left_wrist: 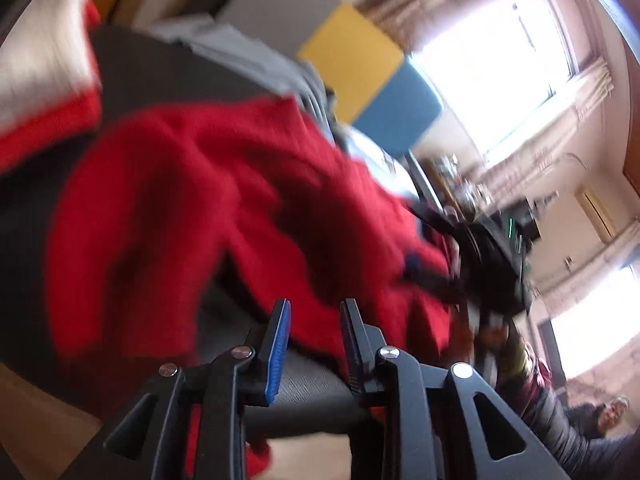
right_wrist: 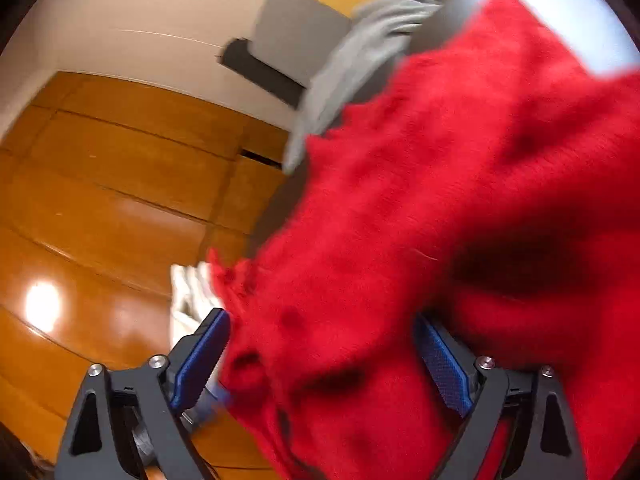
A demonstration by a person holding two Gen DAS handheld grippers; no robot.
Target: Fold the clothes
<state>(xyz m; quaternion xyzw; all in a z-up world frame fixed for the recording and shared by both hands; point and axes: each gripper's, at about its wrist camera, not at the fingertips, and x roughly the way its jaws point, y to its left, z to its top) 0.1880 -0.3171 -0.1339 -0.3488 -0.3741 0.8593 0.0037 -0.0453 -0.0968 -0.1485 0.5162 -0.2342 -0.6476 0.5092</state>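
A fuzzy red sweater [left_wrist: 208, 184] lies crumpled on the dark table [left_wrist: 160, 76]. My left gripper [left_wrist: 316, 314] is low at the table's near edge, open, with nothing between its blue pads; the sweater's hem lies just past the tips. In the left wrist view my right gripper [left_wrist: 416, 244] shows blurred at the sweater's right side. In the right wrist view the red sweater [right_wrist: 440, 200] fills the space between the fingers of my right gripper [right_wrist: 320, 318]. The jaws stand wide, both blue pad faces show, and the cloth is not squeezed.
A grey garment [left_wrist: 248, 52] [right_wrist: 360, 60] lies at the table's far side. A white cloth [right_wrist: 188, 296] hangs beyond the red one. A wooden floor [right_wrist: 100, 200] lies below. A person's dark sleeve [left_wrist: 560, 408] is at the lower right; yellow and blue panels [left_wrist: 352, 40] stand behind.
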